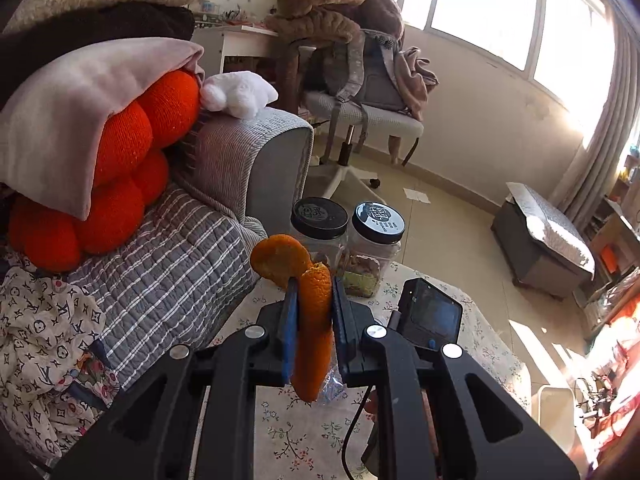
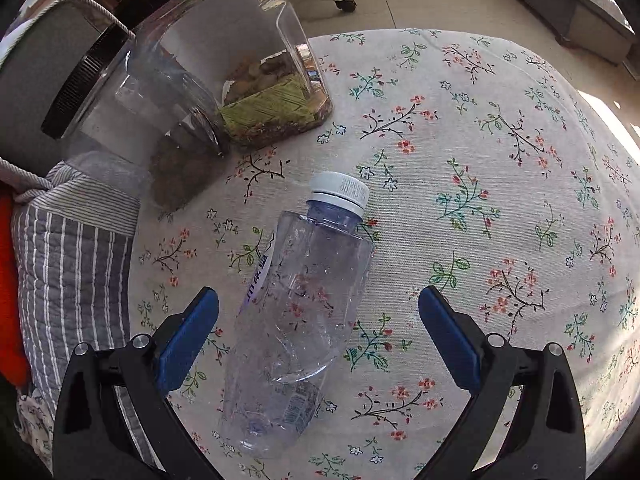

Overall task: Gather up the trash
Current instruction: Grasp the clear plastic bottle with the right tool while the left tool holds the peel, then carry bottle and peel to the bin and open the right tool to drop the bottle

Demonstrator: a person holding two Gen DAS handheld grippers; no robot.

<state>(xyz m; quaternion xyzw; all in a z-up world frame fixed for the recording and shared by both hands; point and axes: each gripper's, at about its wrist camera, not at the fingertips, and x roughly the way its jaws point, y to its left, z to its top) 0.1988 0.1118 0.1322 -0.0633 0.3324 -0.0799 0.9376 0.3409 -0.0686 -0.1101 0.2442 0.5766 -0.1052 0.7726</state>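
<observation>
The bench (image 2: 500, 184) wears a pale cloth with little flowers. Its far edge curves round ahead of the right tongs (image 2: 318, 320), and past that edge is bare tile floor (image 2: 432, 4). To the left of these tongs the bench edge meets a grey striped sofa (image 2: 76, 264). To the right of them the cloth is wide and open, with lots of room to move.

There are two clear plastic jars with black lids (image 2: 224, 80), one see-through plastic bottle with a white cap (image 2: 296, 312), and one long orange fruit peel (image 1: 316, 320).

The right tongs are spread wide. The bottle lies on its side on the cloth, right between the two blue pads (image 2: 188, 340), touching neither. Its cap points away from the tongs, toward the jars ahead and to the left.

The left tongs (image 1: 313, 300) are pressed together, pinching the peel. The peel hangs down between them, above the bench, and curls out over the tips.
</observation>
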